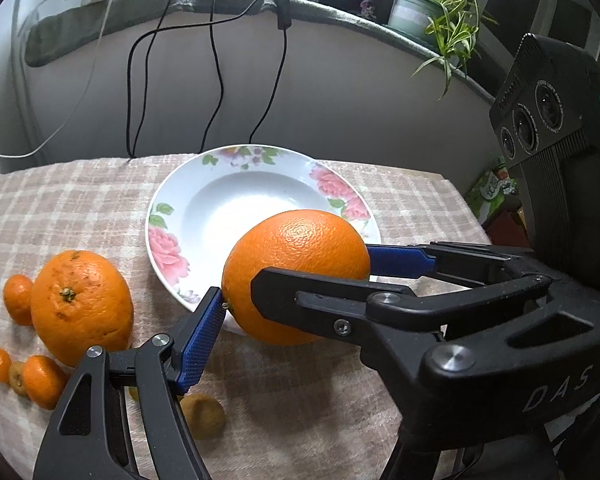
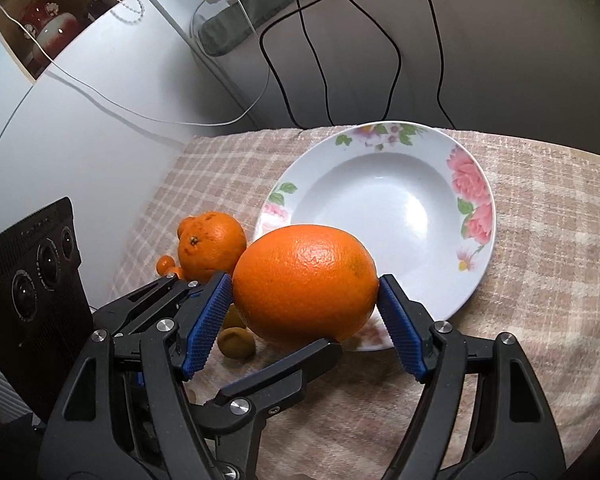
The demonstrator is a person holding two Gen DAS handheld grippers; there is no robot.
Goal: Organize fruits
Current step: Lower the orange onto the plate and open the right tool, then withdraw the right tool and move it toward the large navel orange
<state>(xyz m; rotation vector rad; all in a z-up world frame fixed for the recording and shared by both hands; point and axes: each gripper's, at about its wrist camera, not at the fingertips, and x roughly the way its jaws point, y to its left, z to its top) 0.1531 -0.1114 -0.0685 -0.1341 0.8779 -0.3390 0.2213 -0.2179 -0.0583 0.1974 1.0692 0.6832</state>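
A big smooth orange (image 2: 304, 280) hangs over the near rim of a white flowered plate (image 2: 476, 184). My right gripper (image 2: 305, 280) is shut on it, with a blue pad against each end. My left gripper (image 1: 300, 304) comes in from the left and is shut on the same orange (image 1: 296, 264). Its left pad (image 1: 204, 340) touches the stem end. Its other finger (image 2: 280, 372) lies against the orange's near underside and is hidden in the left wrist view behind the right gripper. The plate (image 1: 172, 216) holds no fruit.
On the checked cloth (image 1: 60, 208) left of the plate lie a rough-skinned orange (image 1: 82, 306), several small mandarins (image 1: 40, 380) and a brownish small fruit (image 1: 202, 416). Black and white cables hang down the wall behind. A potted plant (image 1: 420, 12) stands on the ledge.
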